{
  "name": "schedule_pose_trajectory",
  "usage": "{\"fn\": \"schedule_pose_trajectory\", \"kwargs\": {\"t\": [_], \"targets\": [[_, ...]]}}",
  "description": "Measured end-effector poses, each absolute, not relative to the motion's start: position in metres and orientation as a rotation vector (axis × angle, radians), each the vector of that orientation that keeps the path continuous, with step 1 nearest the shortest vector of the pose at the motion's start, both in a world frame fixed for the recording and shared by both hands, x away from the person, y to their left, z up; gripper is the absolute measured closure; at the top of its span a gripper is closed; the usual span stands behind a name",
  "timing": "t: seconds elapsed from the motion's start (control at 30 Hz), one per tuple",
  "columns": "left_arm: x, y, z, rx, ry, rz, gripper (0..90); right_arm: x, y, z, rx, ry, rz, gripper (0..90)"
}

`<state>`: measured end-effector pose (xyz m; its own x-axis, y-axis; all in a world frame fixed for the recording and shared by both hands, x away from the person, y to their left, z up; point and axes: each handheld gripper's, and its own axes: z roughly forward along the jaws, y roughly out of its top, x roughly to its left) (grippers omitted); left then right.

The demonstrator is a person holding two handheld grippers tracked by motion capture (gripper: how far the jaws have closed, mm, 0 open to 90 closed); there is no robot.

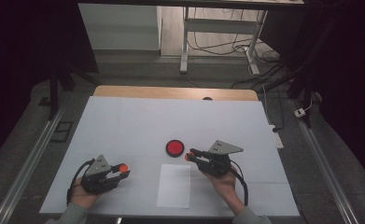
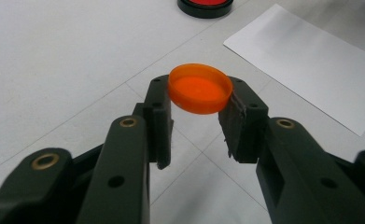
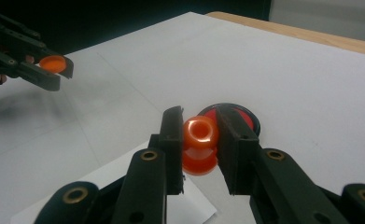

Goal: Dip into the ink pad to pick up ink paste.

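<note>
Two hands enter from the bottom edge of the high view, each raising a gripper off the white table [image 1: 124, 121]. Lower left, the left gripper [image 1: 122, 170] clamps a shallow round orange plastic cap [image 2: 200, 88] by its rim. Right of centre, the right gripper [image 1: 189, 155] pinches a small orange spool-shaped plastic piece [image 3: 200, 144]. A white paper sheet [image 1: 174, 185] lies between them; beyond, a red disc with a black rim [image 1: 175, 148].

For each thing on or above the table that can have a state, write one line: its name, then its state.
Left gripper: shut on the orange cap, held off the table.
Right gripper: shut on the orange spool-shaped piece, held upright, open end up.
Red disc: lying flat on the table, untouched.
White sheet: lying flat, nothing on it.
</note>
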<state>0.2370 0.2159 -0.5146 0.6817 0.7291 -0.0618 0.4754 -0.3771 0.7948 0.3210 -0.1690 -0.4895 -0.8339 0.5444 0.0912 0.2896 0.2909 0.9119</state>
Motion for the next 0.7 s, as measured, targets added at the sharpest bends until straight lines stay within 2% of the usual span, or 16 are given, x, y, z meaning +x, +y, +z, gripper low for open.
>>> {"fn": "schedule_pose_trajectory", "kwargs": {"t": [0.7], "targets": [[0.238,0.214,-0.514,2.041,0.919,0.379,64.8,0.343,-0.156,-0.488,0.797,2.321,1.558,71.8]]}}
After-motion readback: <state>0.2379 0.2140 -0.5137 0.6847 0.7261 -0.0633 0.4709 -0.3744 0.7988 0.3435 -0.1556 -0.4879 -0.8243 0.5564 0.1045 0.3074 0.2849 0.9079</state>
